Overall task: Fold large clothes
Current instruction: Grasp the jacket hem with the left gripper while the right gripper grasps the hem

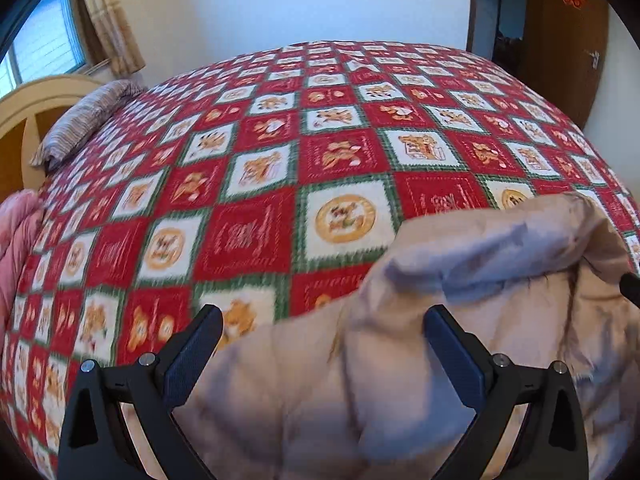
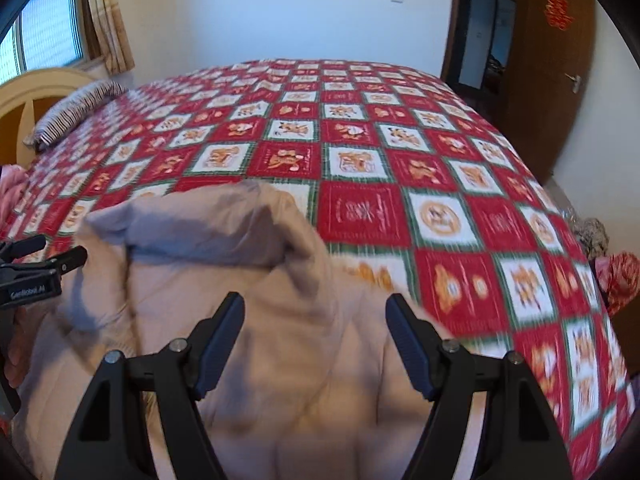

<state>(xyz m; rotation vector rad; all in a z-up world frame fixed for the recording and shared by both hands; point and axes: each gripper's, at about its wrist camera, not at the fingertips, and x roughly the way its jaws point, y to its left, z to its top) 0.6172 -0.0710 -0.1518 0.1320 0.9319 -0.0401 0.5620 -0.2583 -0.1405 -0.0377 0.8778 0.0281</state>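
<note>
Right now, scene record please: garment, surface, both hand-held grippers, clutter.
garment: beige padded coat, bunched on bed's near edge
surface: red-and-white checked cartoon bedspread
left hand-held gripper: open, over coat, nothing pinched
right hand-held gripper: open, over coat, nothing pinched
clutter: striped pillow by headboard

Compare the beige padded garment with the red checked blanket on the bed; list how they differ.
The beige padded garment is plain, with no print; the red checked blanket carries red and white squares with orange figures. The garment lies bunched and folded over at the near edge; the blanket is spread flat across the whole bed. The garment covers only a small part of the blanket. Both are soft fabric.
</note>
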